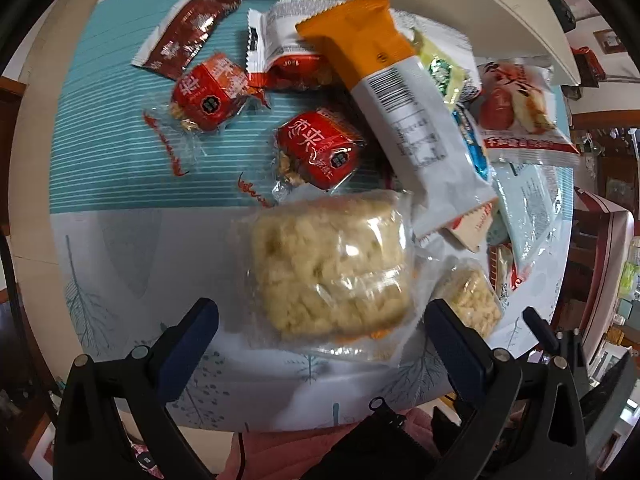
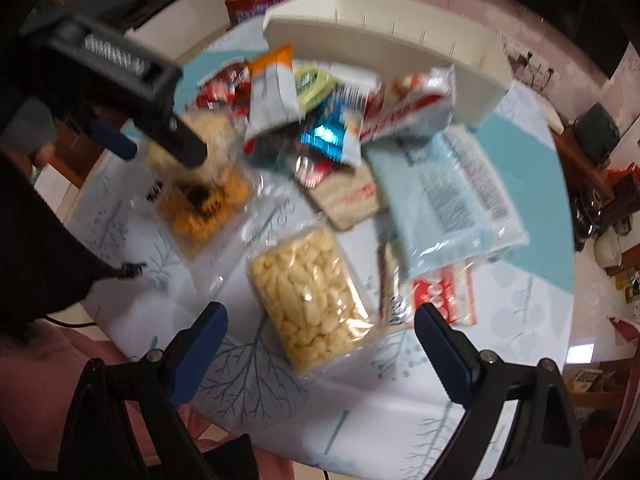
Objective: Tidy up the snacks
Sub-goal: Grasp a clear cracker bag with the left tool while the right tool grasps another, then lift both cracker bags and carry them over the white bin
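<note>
My left tool (image 1: 320,336) is spread wide, w/ nothing between the fingers, just over the rice cake pack (image 1: 332,268) near the tabletop (image 1: 120,248) edge. Right tool (image 2: 320,344) is also spread, empty, above the puffed snack pack (image 2: 312,300). Both packs look light, crumbly inside, w/ slippery film. I think better to pinch across the block sides, gently, not the loose wrapper. The tray (image 2: 384,40) stands behind the pile.
</note>
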### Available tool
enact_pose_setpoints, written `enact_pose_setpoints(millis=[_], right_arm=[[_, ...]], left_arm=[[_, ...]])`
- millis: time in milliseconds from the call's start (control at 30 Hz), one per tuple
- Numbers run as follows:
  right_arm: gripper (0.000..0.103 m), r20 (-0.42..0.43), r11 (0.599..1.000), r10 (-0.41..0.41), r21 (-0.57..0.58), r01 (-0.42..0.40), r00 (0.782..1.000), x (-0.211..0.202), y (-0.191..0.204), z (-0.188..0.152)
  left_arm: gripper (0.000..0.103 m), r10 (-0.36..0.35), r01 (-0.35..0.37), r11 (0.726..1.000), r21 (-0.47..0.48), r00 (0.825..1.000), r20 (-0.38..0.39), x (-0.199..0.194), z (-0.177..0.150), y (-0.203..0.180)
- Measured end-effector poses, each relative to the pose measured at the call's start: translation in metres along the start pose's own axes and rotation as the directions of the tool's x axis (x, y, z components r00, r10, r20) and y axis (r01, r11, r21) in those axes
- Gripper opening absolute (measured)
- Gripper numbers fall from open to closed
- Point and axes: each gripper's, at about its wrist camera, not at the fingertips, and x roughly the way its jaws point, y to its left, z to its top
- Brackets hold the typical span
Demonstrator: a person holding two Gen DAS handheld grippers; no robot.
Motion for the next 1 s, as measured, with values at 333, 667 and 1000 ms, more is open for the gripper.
enact_pose_setpoints(millis=[333,667,1000], right_arm=[[0.088,-0.062,0.997,-0.053,-0.054,0.050,0.997,0.038,0.012,-0.005],[0.074,-0.078,0.996,-0.037,-0.082,0.030,0.996,0.050,0.020,0.000],[0.071,-0.089,0.998,-0.004,-0.061,-0.001,0.996,0.034,0.001,0.001]], left_arm=[[0.092,-0.028,0.029,1.000,0.011,0.997,-0.078,0.037,0.019,-0.012],[0.067,-0.012,0.012,1.000,-0.007,0.998,-0.055,0.042,0.018,-0.012],[0.065,0.008,-0.008,1.000,-0.002,1.000,-0.007,0.030,-0.004,-0.035]])
